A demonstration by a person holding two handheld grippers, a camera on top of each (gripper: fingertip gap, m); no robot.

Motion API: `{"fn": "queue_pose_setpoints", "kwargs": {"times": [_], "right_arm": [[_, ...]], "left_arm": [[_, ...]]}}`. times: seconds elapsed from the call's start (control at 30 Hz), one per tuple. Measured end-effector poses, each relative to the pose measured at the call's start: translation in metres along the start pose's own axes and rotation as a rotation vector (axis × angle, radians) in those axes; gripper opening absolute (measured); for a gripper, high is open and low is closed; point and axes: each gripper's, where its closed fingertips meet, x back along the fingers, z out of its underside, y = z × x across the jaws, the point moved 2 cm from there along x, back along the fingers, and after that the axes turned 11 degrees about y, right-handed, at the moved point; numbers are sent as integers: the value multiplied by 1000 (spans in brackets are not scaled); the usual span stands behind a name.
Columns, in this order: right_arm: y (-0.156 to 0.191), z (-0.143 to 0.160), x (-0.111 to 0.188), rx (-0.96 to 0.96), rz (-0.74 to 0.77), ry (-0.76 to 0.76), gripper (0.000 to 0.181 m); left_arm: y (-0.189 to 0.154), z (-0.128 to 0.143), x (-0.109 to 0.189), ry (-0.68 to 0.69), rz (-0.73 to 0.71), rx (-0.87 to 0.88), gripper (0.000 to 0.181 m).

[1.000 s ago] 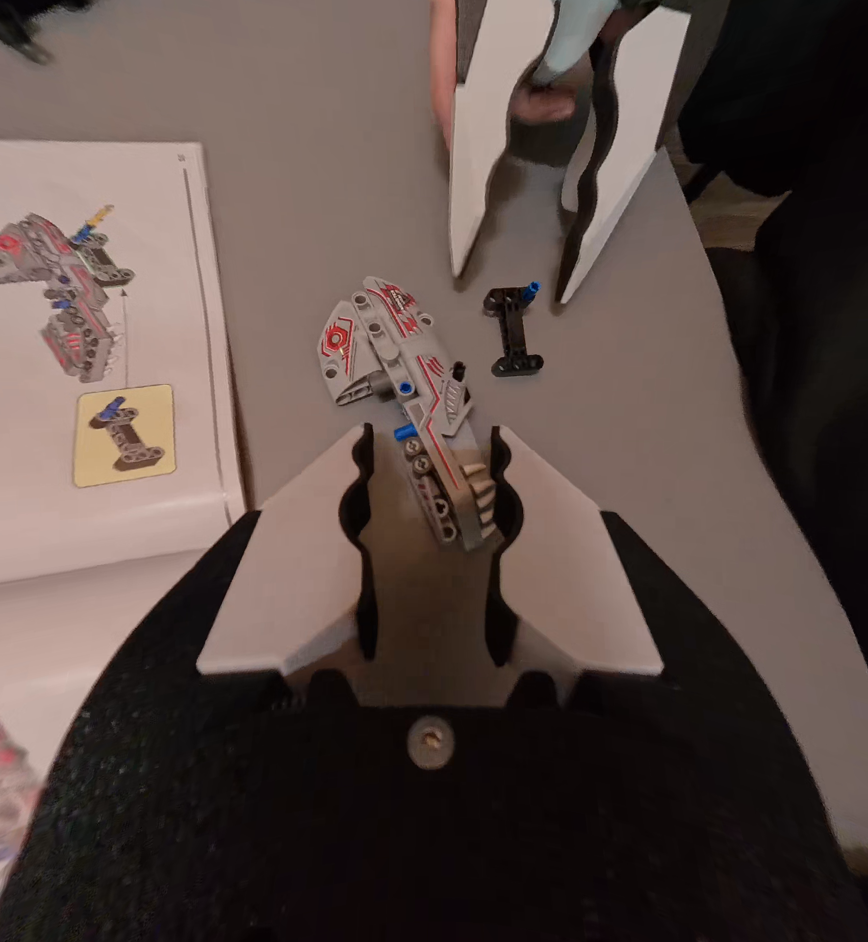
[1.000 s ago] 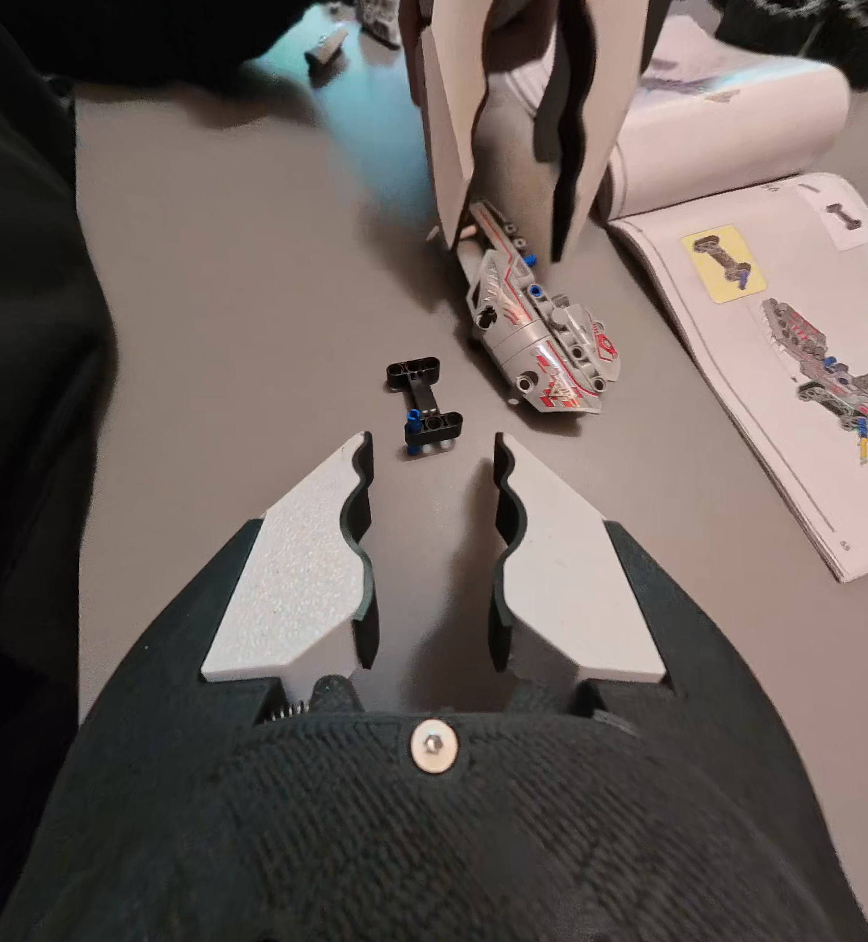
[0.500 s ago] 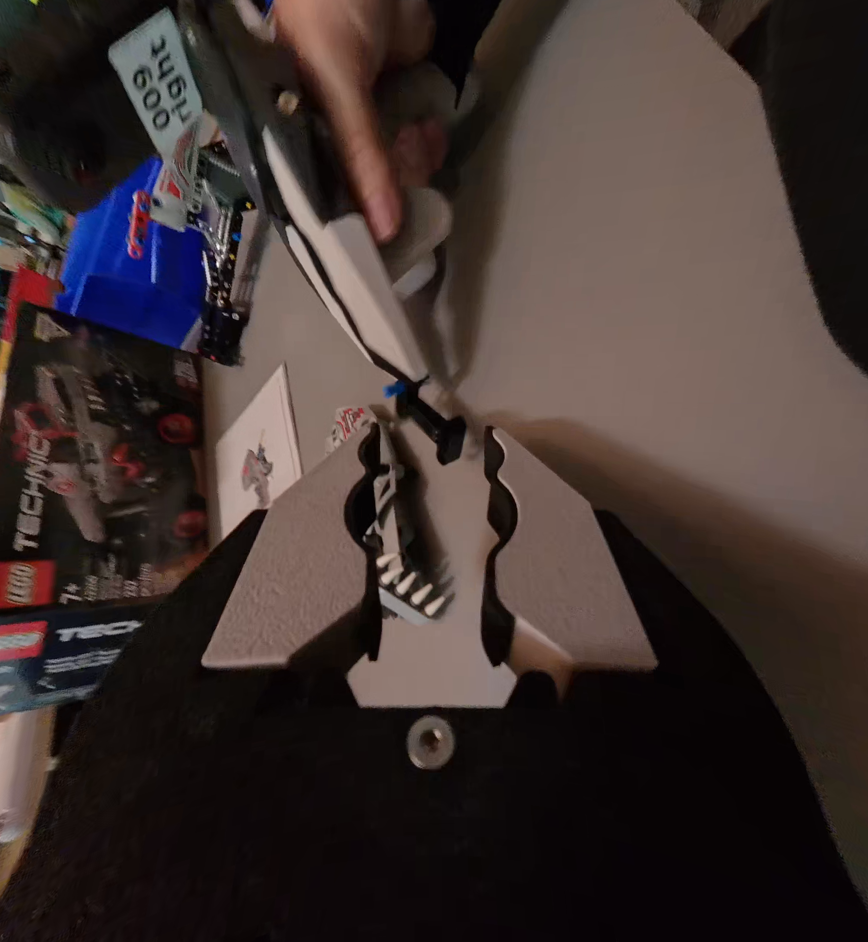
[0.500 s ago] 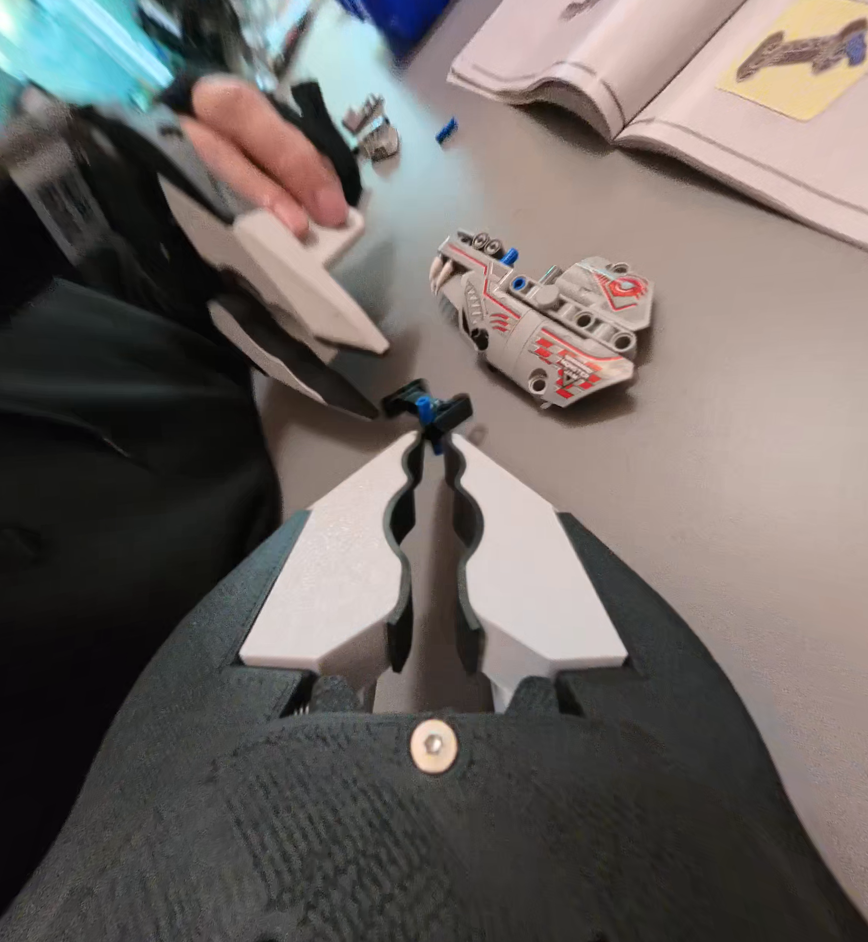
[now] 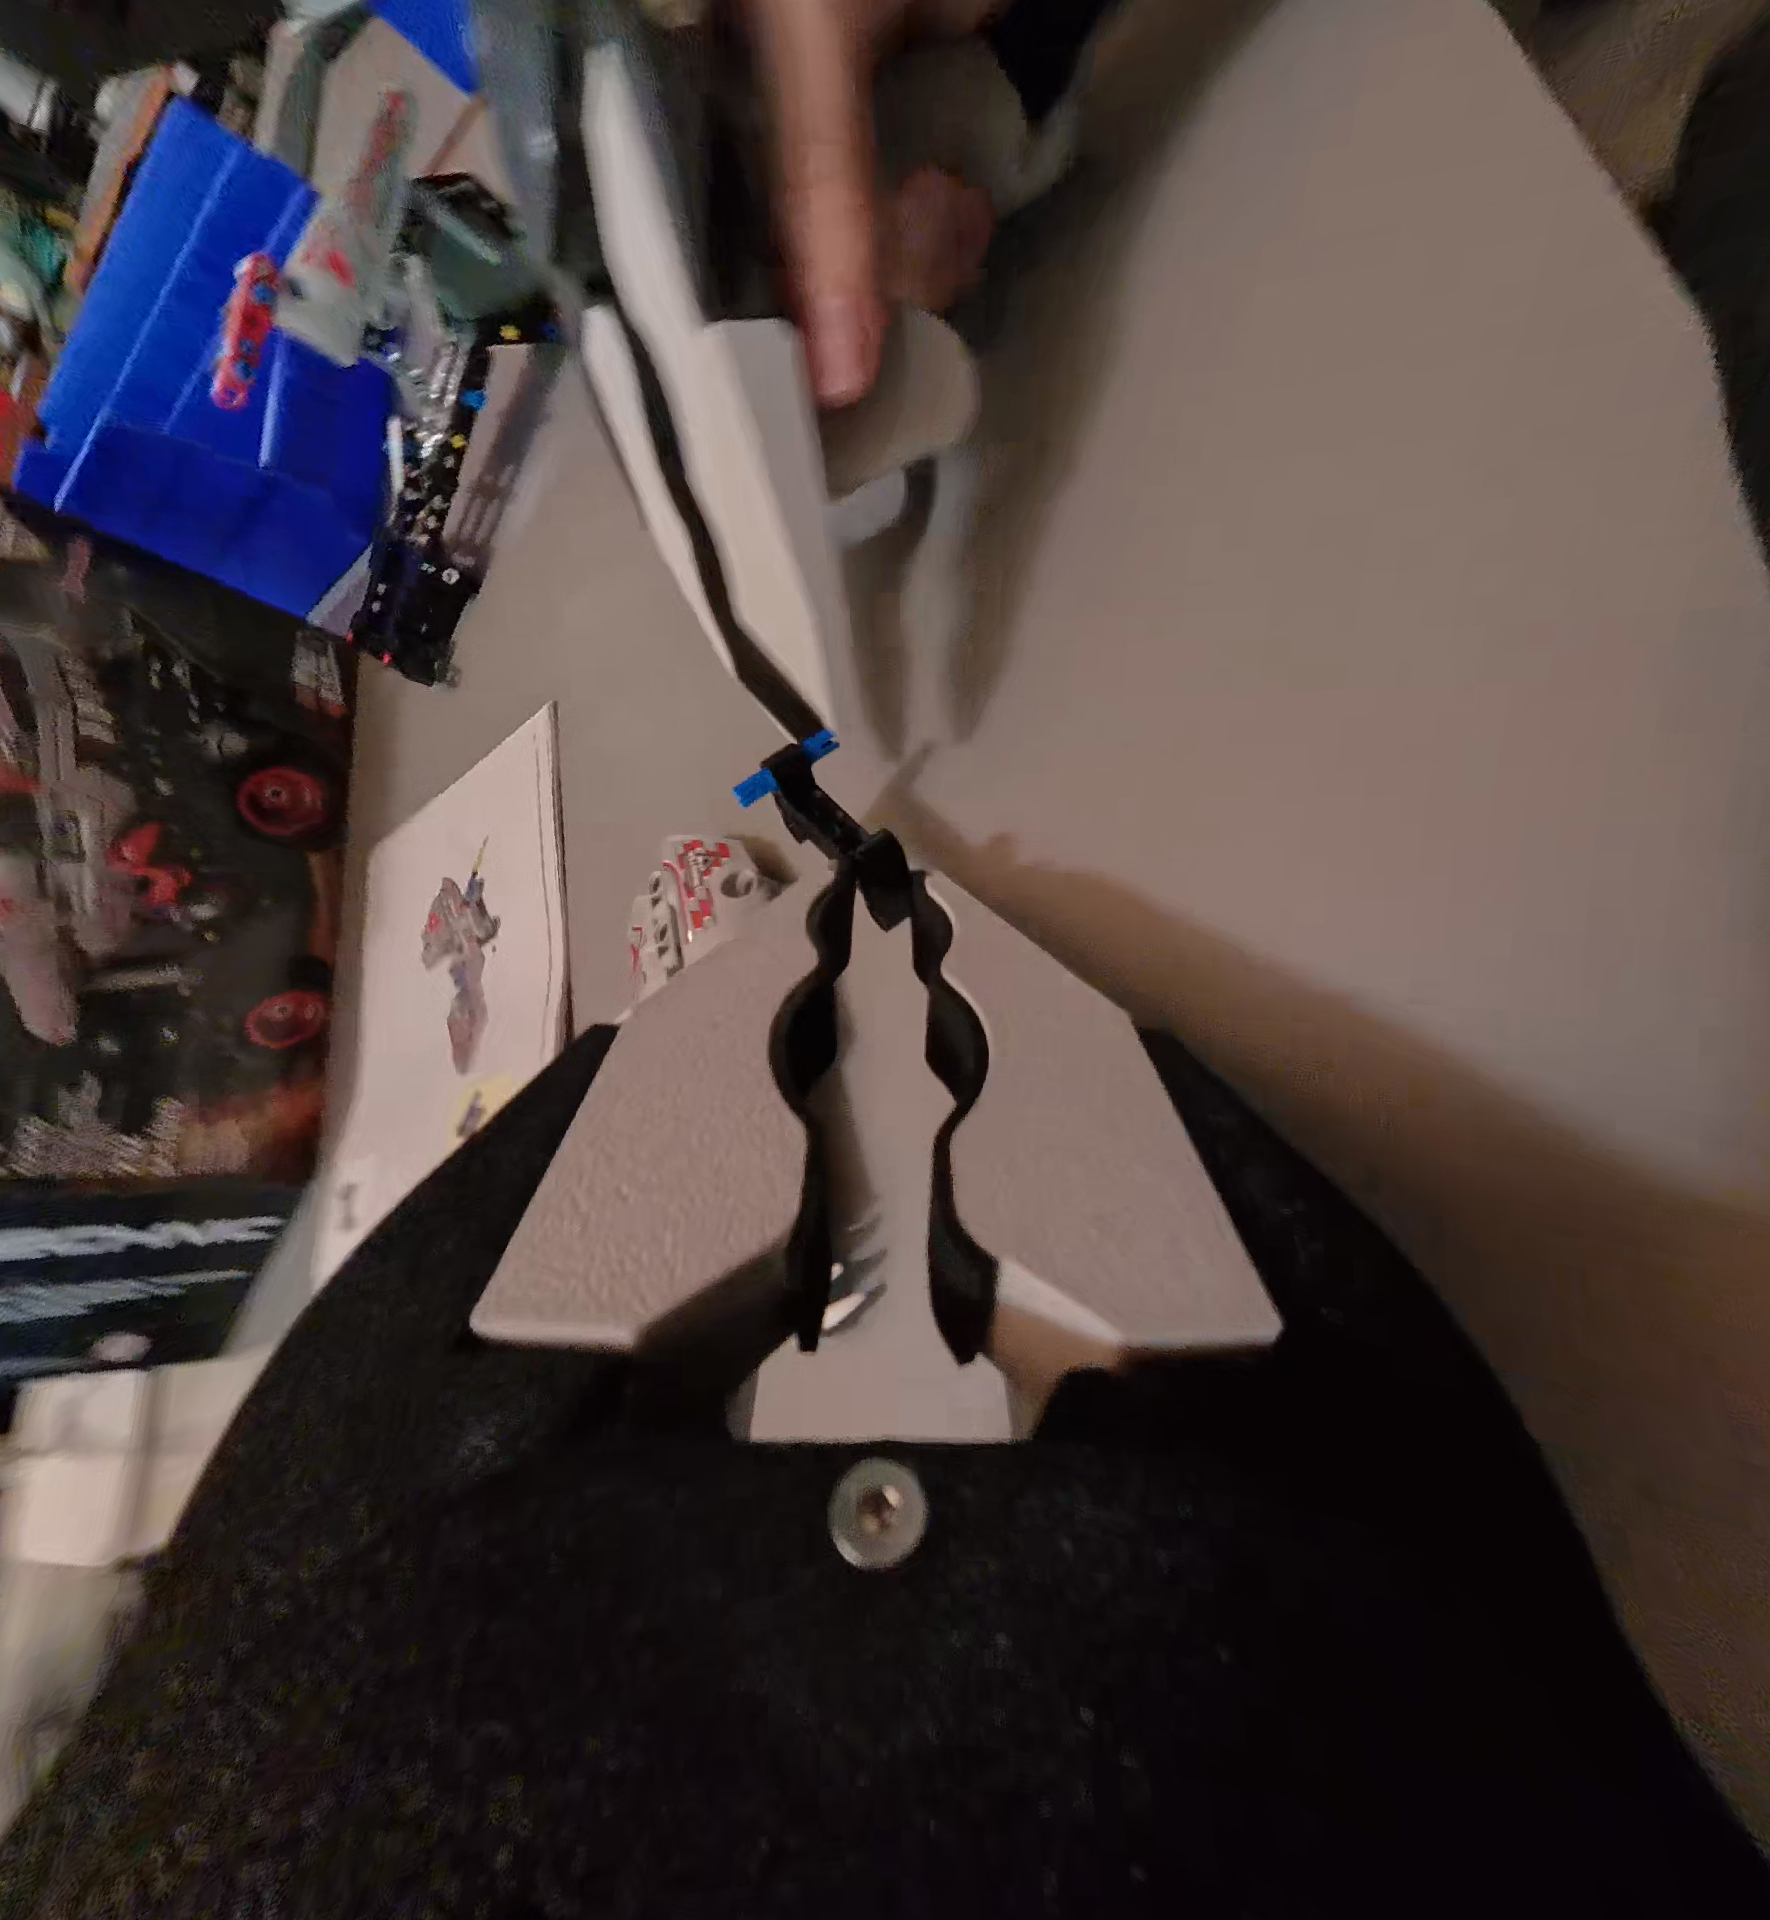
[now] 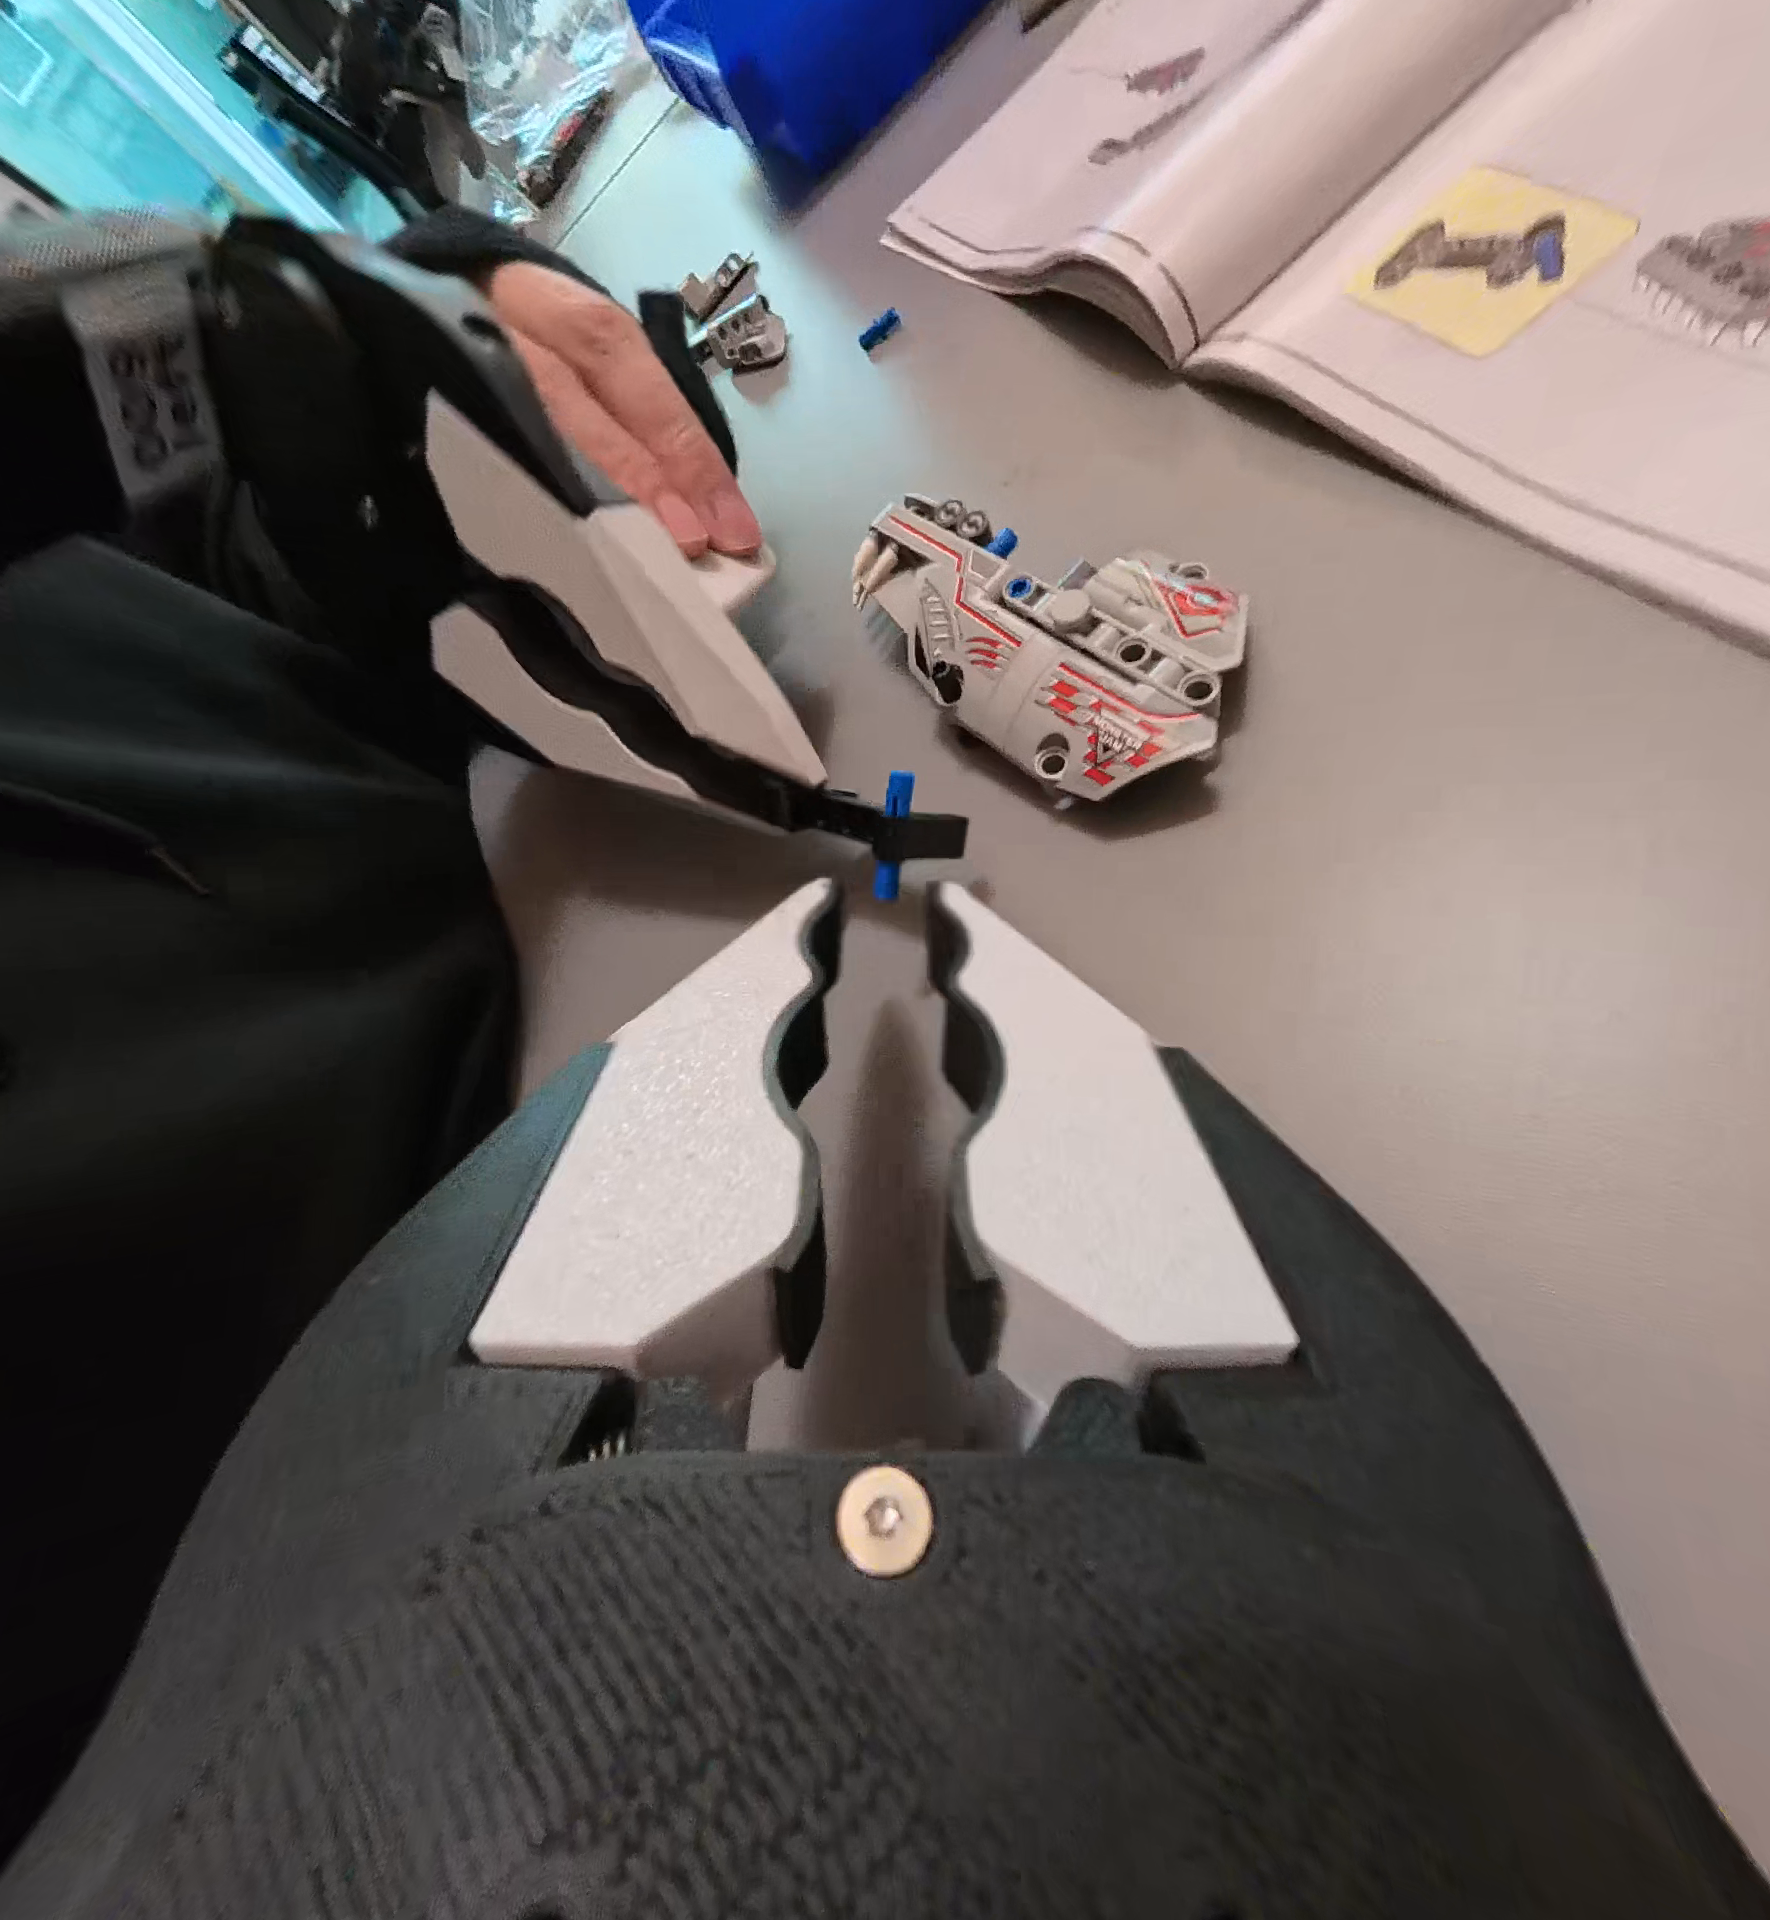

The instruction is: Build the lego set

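left gripper (image 6: 808,795) clamped on the black Technic beam with blue pin (image 6: 896,821) held above the table, right gripper (image 6: 883,902) slightly parted right at the pin, holding nothing, grey-red lego model (image 6: 1057,649) lying just past the beam

**Tight around the black piece, open table to the right**

The right gripper (image 6: 883,888) has its fingertips slightly parted just below the black piece with blue pin (image 6: 891,821), which the left gripper (image 6: 808,800) pinches, blocking approach from the left. Beyond the piece, the grey and red model (image 6: 1057,644) lies near on the grey table (image 6: 1432,1039). The open instruction booklet (image 6: 1483,343) fills the far right. Bare table stretches between model and booklet and along the right side. Loose grey parts (image 6: 735,322), a blue bin (image 5: 195,364) and a set box (image 5: 122,883) crowd the far edge.
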Motion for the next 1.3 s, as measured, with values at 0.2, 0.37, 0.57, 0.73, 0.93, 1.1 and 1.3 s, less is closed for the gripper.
{"fn": "queue_pose_setpoints", "kwargs": {"times": [0.2, 0.37, 0.57, 0.73, 0.93, 1.1, 1.3], "right_arm": [[-3, -17, 13, 352, 334, -68, 28], [-2, -26, 6, 475, 452, -105, 28], [-1, -29, -5, 600, 638, -94, 26], [0, -31, -3, 439, 648, -156, 17], [1, -25, 0, 270, 560, -157, 9], [-9, -15, -4, 77, 570, -75, 7], [-18, -8, -17, -101, 503, -56, 6]], "left_arm": [[25, -14, 17, -298, 398, 738, 7], [32, -7, 16, -366, 608, 1008, 8], [41, -1, 17, -424, 697, 1186, 8], [42, -3, 20, -471, 742, 1210, 8], [37, -3, 16, -458, 742, 1179, 7], [38, 6, 13, -349, 519, 974, 23], [45, 12, 22, -221, 150, 502, 35]]}}
